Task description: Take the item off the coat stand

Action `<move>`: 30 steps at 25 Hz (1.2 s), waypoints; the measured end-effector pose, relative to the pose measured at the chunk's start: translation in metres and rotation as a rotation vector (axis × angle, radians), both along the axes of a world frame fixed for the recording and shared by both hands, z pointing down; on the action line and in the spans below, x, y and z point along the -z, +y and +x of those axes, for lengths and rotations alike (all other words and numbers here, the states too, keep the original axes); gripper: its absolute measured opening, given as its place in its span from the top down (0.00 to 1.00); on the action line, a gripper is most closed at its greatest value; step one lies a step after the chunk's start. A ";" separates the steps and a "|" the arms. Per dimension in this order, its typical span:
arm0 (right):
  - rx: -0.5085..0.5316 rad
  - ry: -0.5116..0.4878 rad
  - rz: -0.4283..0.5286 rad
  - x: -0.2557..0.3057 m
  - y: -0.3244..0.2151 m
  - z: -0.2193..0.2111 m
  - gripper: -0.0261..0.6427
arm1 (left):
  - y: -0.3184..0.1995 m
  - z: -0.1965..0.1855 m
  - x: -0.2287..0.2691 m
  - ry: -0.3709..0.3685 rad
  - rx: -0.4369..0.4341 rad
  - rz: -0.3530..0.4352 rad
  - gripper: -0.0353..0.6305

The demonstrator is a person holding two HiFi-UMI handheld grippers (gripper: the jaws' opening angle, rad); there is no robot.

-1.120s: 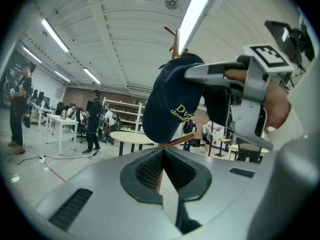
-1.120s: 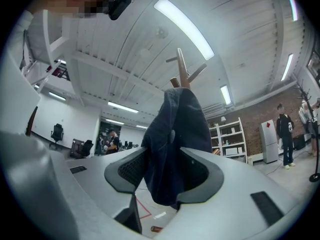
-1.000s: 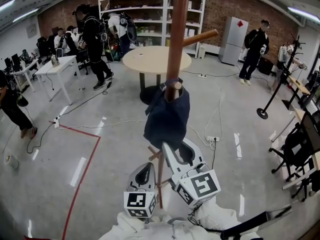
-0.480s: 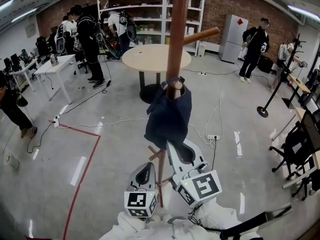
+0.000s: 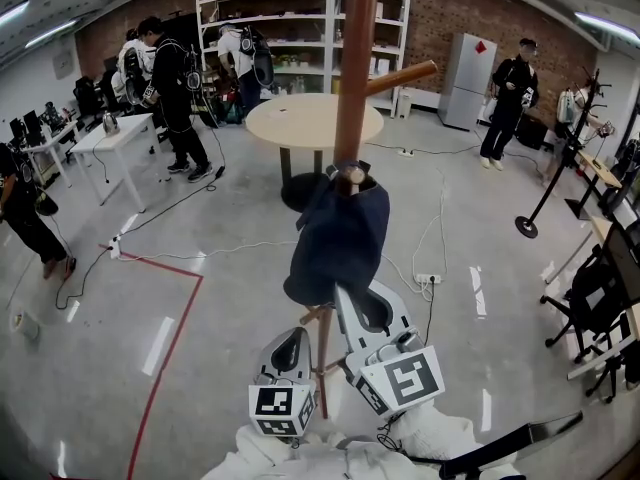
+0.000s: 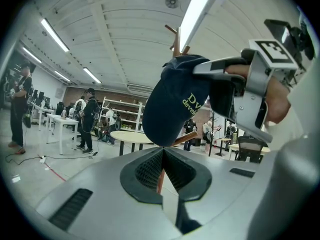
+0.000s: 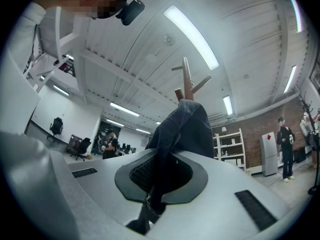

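A dark navy cap [image 5: 338,236] hangs on a peg of the brown wooden coat stand [image 5: 355,68], right in front of me. My right gripper [image 5: 347,298] reaches up under the cap and is shut on its lower edge; dark cloth fills its jaws in the right gripper view, where the cap [image 7: 186,126] rises to the stand's top pegs [image 7: 187,81]. Lower and to the left, my left gripper [image 5: 290,336] is shut with nothing in it. From the left gripper [image 6: 162,151] the cap [image 6: 172,104] shows above, with the right gripper [image 6: 240,84] on it.
A round table [image 5: 310,118] stands behind the stand, with shelves [image 5: 290,28] and several people at the back. Cables and a power strip [image 5: 427,277] lie on the floor, with red tape [image 5: 165,338] at left. Another coat stand [image 5: 560,163] and chairs are at right.
My right gripper has risen a little and closed on the cap's lower edge. The cap has bunched and shifted slightly right. People at the back have walked about.
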State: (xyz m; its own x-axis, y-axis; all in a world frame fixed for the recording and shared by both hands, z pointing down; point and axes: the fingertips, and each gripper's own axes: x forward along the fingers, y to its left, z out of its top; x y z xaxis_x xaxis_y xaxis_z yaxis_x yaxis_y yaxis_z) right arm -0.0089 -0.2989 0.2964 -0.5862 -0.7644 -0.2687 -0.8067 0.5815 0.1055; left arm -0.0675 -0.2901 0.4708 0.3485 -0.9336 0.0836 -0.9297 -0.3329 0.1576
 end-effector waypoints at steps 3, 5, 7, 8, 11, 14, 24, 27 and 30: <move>0.002 0.006 0.017 0.003 0.004 0.003 0.94 | 0.001 0.005 0.000 -0.001 -0.001 0.004 0.95; 0.002 0.011 0.031 0.006 0.006 0.004 0.94 | 0.001 0.007 0.000 -0.002 -0.001 0.006 0.95; 0.001 0.019 0.049 0.010 0.009 0.004 0.94 | 0.002 0.007 0.000 -0.005 0.001 0.005 0.95; 0.001 0.024 0.059 0.012 0.011 0.004 0.94 | 0.003 0.007 0.001 -0.006 0.002 0.005 0.95; -0.001 0.041 0.088 0.018 0.016 0.004 0.94 | 0.003 0.008 0.002 -0.008 0.004 0.004 0.95; -0.006 0.052 0.107 0.023 0.020 0.004 0.94 | 0.005 0.010 0.002 -0.010 0.003 0.002 0.95; 0.000 0.068 0.154 0.032 0.033 -0.001 0.94 | 0.010 0.008 -0.001 -0.013 -0.001 0.003 0.95; 0.003 0.068 0.164 0.034 0.037 -0.001 0.94 | 0.010 0.009 -0.001 -0.012 0.000 0.004 0.95; 0.005 0.068 0.172 0.036 0.039 -0.001 0.94 | 0.011 0.010 -0.001 -0.011 -0.003 0.005 0.95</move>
